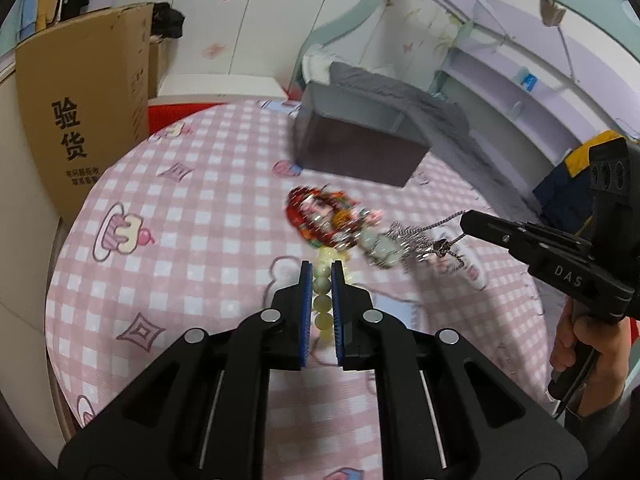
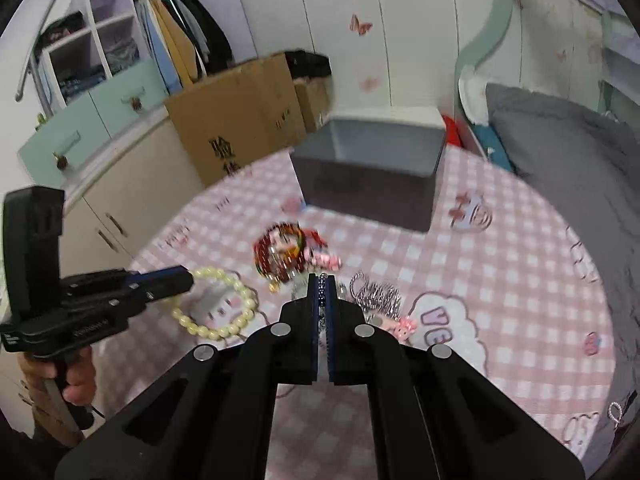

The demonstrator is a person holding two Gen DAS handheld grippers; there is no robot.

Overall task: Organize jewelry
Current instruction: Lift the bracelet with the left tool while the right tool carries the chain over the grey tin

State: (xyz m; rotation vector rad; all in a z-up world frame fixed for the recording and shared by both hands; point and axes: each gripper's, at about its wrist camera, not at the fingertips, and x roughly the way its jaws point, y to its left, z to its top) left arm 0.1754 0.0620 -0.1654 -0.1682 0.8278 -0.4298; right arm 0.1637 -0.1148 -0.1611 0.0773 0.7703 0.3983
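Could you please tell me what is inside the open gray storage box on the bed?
The gray box shows only bare pale inner walls and no jewelry; its floor is hidden behind the dark front wall.

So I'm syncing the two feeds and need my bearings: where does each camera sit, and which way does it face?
Left wrist: on the left gripper, facing along its fingers, shut on the pale bead bracelet, toward the grey box; the right gripper and hand show at right.
Right wrist: on the right gripper, shut on a silver chain, facing the same box; the left gripper shows at left.
Shared: box, bracelet, red bead pile, checked cloth.
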